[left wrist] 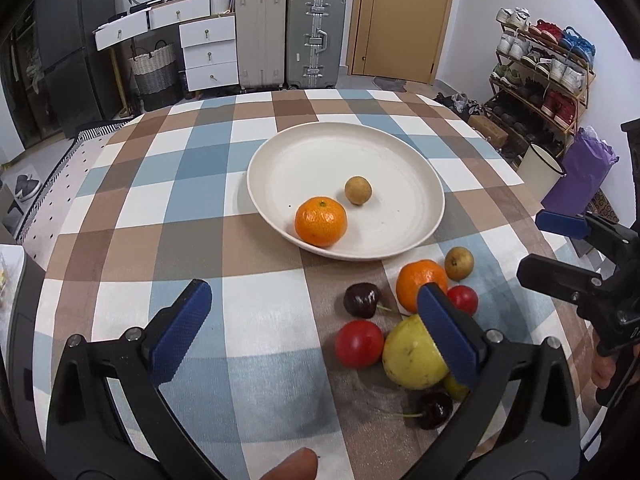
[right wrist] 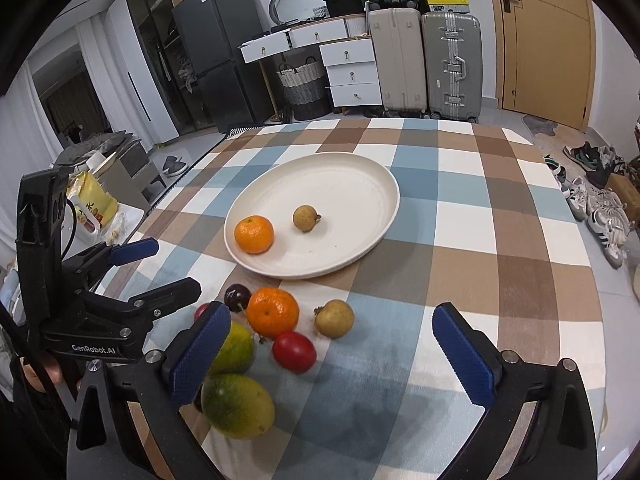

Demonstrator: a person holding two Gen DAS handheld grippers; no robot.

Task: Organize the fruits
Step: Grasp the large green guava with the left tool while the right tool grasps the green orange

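Observation:
A white plate (left wrist: 280, 152) (right wrist: 360, 184) holds an orange (left wrist: 321, 221) (right wrist: 254, 234) and a small brown fruit (left wrist: 358, 190) (right wrist: 306, 218). In front of it on the checked cloth lie a second orange (left wrist: 416, 280) (right wrist: 273, 312), a brown fruit (left wrist: 459, 263) (right wrist: 334, 318), red fruits (left wrist: 359, 344) (right wrist: 294, 351), dark cherries (left wrist: 362, 300) (right wrist: 237, 297) and yellow-green mangoes (left wrist: 412, 354) (right wrist: 238, 406). My left gripper (left wrist: 316, 328) is open and empty, left of the pile. My right gripper (right wrist: 336, 354) is open and empty, hovering over the pile's right side; it also shows in the left wrist view (left wrist: 560, 252).
The round table (left wrist: 160, 184) carries a checked cloth. Suitcases (left wrist: 288, 36), drawers (left wrist: 204, 48), a door and a shoe rack (left wrist: 540, 72) stand behind. A person's fingertip (left wrist: 296, 466) shows at the bottom edge.

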